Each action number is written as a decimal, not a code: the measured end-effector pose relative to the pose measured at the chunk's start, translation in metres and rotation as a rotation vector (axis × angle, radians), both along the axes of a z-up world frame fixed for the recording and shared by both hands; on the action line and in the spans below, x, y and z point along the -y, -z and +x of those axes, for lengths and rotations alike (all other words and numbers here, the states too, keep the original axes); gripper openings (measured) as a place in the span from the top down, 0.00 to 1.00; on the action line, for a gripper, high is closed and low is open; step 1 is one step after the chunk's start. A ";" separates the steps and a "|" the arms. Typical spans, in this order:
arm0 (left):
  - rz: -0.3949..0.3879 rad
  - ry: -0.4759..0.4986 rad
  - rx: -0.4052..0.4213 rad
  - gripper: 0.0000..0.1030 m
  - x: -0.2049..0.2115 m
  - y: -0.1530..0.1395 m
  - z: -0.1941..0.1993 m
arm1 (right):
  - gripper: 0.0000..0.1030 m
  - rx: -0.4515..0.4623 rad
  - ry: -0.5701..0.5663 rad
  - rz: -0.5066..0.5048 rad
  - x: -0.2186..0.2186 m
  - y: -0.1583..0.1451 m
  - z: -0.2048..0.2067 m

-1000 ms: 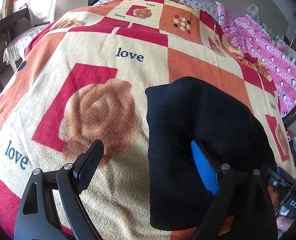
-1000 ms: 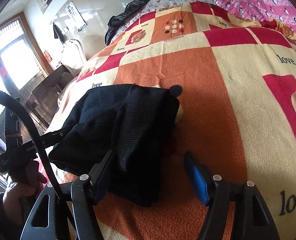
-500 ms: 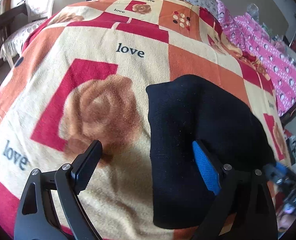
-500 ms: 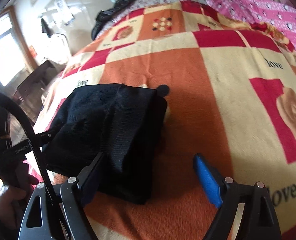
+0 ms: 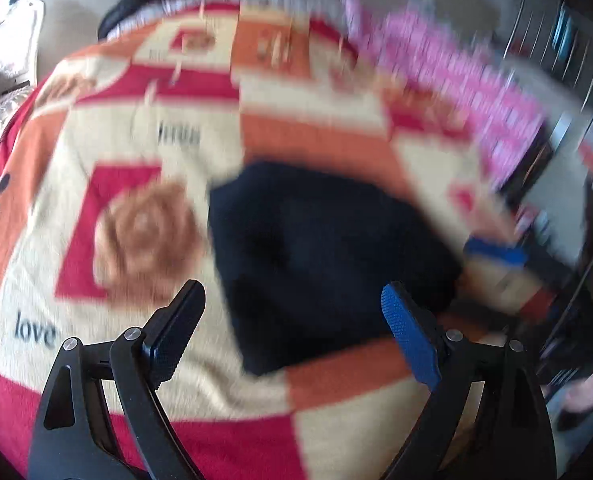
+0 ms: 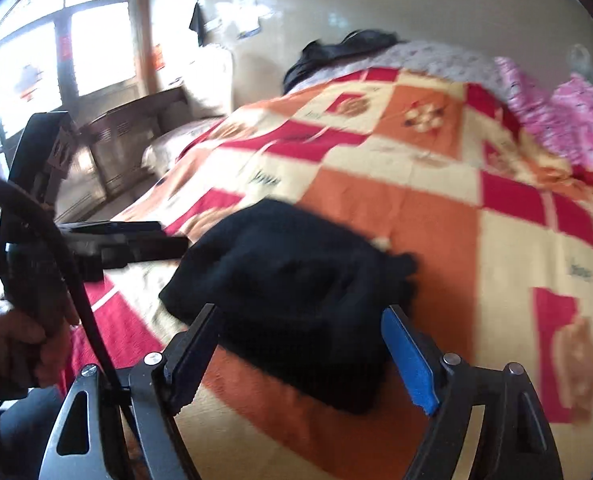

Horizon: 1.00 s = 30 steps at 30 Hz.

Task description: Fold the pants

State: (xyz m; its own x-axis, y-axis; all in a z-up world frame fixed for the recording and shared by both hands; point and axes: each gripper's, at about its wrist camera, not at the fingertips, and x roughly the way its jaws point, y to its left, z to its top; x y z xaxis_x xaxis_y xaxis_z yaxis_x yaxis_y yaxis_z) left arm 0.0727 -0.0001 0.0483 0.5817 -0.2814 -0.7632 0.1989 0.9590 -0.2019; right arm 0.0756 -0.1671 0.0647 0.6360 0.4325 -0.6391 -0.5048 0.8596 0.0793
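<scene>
A checked blanket (image 6: 396, 184) in orange, red and cream, printed with roses and the word "love", covers the bed. At the blanket's far end lies a dark garment (image 6: 336, 54) on flowered bedding (image 6: 436, 56). Pink patterned fabric (image 5: 468, 80) runs along the blanket's far right side. Beyond the blanket's left edge stands a bright window (image 6: 88, 44).

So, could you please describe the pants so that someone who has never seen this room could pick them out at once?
Find the bed covered by a checked blanket of red, orange and cream squares with roses and the word "love". Near its front edge lies a compact folded bundle, the pants. They are the only plain black thing lying on the patterned squares; the other dark cloth is far off at the head.
</scene>
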 end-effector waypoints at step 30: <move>-0.253 0.002 -0.200 0.52 0.015 0.023 0.066 | 0.27 -0.421 0.198 0.372 0.051 0.049 0.083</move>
